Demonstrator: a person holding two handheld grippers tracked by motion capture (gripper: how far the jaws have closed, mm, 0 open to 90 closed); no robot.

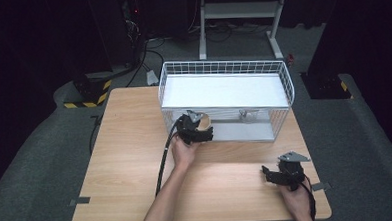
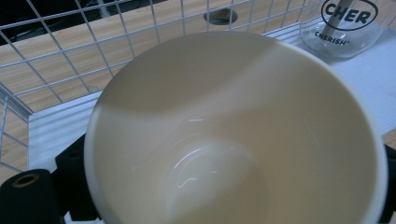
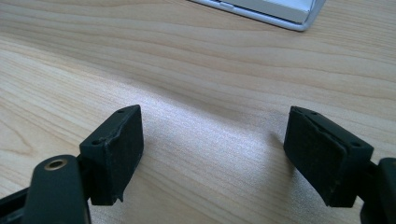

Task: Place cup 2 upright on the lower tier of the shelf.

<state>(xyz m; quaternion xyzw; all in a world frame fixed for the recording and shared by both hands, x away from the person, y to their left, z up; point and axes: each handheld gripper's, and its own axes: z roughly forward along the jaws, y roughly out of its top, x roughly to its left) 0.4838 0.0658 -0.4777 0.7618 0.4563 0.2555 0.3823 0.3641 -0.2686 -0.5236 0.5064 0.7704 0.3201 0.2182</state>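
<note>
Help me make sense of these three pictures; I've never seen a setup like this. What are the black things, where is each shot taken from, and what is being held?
A person sits at a wooden table with a hand-held two-jaw tool in each hand. The wide picture comes from a camera above, looking down. The other two come from cameras riding on the tools themselves.

The left tool holds a cream cup at the front of a white wire basket. The cup's open mouth faces that tool's camera. A clear glass with printed lettering stands on the basket's lower shelf.

The right tool rests over bare wood with its jaws apart, holding nothing.
</note>
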